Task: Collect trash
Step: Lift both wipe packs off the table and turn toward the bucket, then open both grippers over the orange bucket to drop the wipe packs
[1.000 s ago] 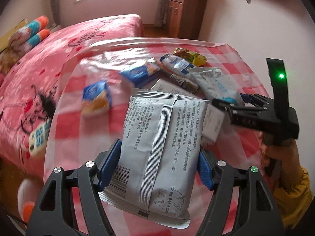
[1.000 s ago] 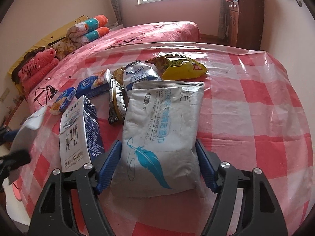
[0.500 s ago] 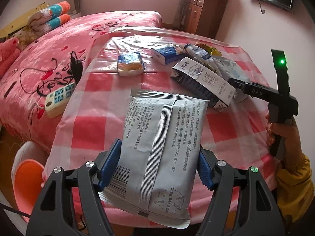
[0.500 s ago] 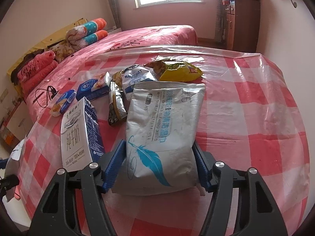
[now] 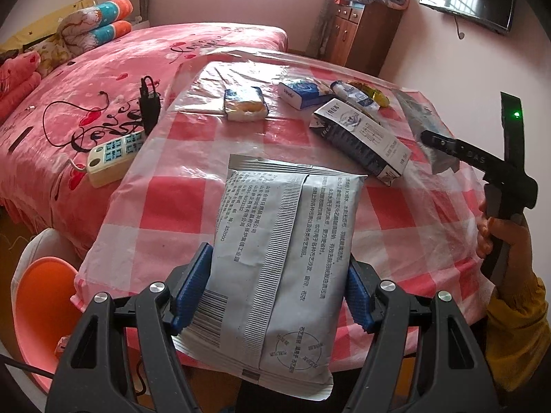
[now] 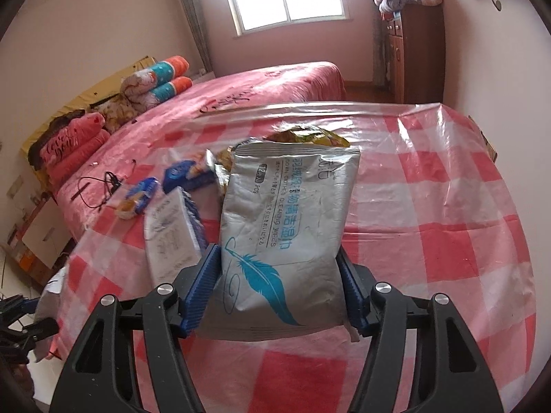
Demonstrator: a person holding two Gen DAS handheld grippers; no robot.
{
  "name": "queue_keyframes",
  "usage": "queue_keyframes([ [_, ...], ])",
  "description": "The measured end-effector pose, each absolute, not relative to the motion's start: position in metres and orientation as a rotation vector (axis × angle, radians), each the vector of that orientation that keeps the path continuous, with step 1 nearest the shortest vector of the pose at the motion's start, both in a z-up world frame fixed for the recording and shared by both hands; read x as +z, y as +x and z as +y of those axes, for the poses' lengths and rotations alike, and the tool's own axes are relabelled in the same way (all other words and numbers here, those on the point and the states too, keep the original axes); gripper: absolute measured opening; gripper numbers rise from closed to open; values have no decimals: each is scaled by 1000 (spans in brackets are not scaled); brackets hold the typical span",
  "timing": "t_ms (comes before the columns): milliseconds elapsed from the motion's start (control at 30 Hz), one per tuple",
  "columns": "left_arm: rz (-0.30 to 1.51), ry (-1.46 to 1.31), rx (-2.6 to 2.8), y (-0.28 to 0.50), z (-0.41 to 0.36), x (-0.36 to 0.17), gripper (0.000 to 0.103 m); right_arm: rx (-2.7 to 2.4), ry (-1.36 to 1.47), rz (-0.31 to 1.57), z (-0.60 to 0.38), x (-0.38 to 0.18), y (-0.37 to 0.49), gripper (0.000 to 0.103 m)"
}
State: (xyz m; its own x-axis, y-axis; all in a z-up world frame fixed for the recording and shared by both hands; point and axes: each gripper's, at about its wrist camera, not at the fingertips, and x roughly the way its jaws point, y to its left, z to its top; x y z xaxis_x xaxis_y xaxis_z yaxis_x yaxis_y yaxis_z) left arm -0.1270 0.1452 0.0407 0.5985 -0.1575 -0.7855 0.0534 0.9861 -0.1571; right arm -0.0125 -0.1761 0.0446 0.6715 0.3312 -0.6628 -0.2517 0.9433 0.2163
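My left gripper (image 5: 275, 292) is shut on a silver wipes packet (image 5: 279, 265), printed back up, held off the near left edge of the checked table (image 5: 172, 206). My right gripper (image 6: 277, 292) is shut on a second silver wipes packet (image 6: 286, 227) with a blue feather, lifted above the table (image 6: 447, 241). The right gripper also shows in the left wrist view (image 5: 444, 148). More trash lies on the table: a milk carton (image 5: 361, 141), a blue box (image 5: 303, 94), a small blue snack pack (image 5: 246, 105) and a yellow bag (image 6: 306, 136).
An orange bin (image 5: 41, 313) with a white liner stands on the floor left of the table. A pink bed (image 5: 86, 103) with a power strip (image 5: 113, 153) and cable lies beyond. A wooden cabinet (image 6: 413, 51) stands by the far wall.
The left gripper has drawn back with its packet from over the table to its near left edge, bringing the orange bin into view. The right gripper has closed on the feather packet and lifted it.
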Motion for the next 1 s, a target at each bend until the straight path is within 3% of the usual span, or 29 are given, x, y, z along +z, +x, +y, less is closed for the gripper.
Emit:
queue_keyframes([
  [467, 882, -210, -59, -152, 197, 31, 71, 493, 63, 775, -101, 56, -55, 65],
  [1000, 842, -350, 153, -204, 299, 17, 71, 850, -108, 878, 59, 47, -127, 65],
])
